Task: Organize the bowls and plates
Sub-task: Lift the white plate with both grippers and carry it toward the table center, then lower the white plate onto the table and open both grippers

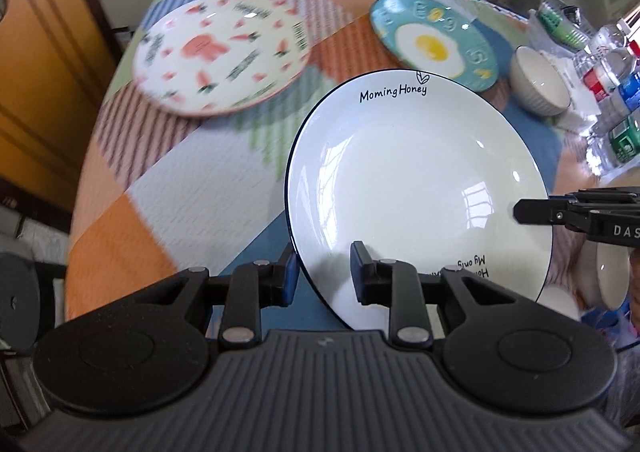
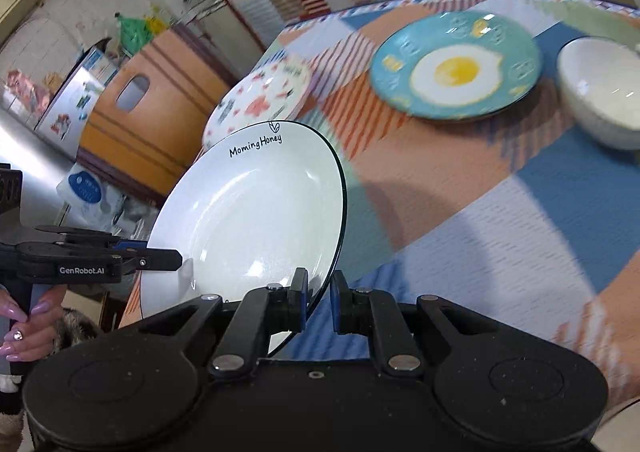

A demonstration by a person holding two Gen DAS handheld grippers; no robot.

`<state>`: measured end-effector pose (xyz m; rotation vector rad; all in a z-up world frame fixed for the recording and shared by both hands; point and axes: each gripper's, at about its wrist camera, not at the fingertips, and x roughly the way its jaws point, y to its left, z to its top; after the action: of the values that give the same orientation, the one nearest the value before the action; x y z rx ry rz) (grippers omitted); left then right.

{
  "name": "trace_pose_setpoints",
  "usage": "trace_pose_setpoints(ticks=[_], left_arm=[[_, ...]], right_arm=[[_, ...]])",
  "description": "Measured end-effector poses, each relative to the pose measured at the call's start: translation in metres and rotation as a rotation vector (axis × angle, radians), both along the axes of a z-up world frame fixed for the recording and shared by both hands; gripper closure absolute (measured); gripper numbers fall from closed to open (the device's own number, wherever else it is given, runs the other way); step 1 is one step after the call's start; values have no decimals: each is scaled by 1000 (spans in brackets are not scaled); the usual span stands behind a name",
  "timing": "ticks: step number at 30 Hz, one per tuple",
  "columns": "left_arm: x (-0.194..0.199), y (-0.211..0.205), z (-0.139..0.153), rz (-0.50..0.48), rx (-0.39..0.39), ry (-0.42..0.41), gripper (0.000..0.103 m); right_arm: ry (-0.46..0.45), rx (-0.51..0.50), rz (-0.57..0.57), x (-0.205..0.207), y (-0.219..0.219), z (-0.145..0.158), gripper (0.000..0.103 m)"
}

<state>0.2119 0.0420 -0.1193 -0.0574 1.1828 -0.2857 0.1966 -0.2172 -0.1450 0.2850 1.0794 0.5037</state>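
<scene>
Left wrist view: left gripper [image 1: 324, 272] clamped on the near rim of a white round ceramic plate with a thin dark edge line and "Morning Honey" lettering [image 1: 416, 179], one pad under the rim, one on the upper face. Right gripper [image 2: 320, 298] pinches the same plate's edge from the other side, jaws nearly together on the rim; its black tip shows at the right of the left view. Plate appears held clear of the bench [image 2: 500, 219], tilted, shared between both grippers. Bench wears a patchwork cloth of orange, blue and striped squares. Beyond the held plate: a cream round plate with pink animal prints [image 1: 220, 55] to the far left, a teal round plate printed with a fried egg [image 1: 434, 39] farther right, and a plain white ribbed bowl [image 1: 538, 79] just beside the teal plate. Bottles [image 1: 612, 91] crowd the far right edge. Judged step: carrying the white plate toward a stack. Next move likely calls for levelling it over another plate, lowering gently, then releasing both grips without sliding the one beneath.
</scene>
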Motion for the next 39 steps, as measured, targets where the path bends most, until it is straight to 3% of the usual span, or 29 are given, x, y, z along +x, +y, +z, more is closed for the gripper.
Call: trace_pose_setpoints(ticks=[11,21,30,33,39], left_arm=[[35,-49,-48,-20,-15,64,77],[45,-70,-68,-35,63,37,77],[38,-64,-56,-22,67,25,77],[28,-61,-40,-46,92,-6,75],[8,-51,-7,-82,129,-50,68]], right_arm=[[27,-102,-6,28,-41,-19,87],[27,-164,35,41,-42,-55,82],[-16,-248,34,33,-31,-49,75],[-33,-255,19,24,-31,-38,65],[-102,-233,30,1,-29,2,57]])
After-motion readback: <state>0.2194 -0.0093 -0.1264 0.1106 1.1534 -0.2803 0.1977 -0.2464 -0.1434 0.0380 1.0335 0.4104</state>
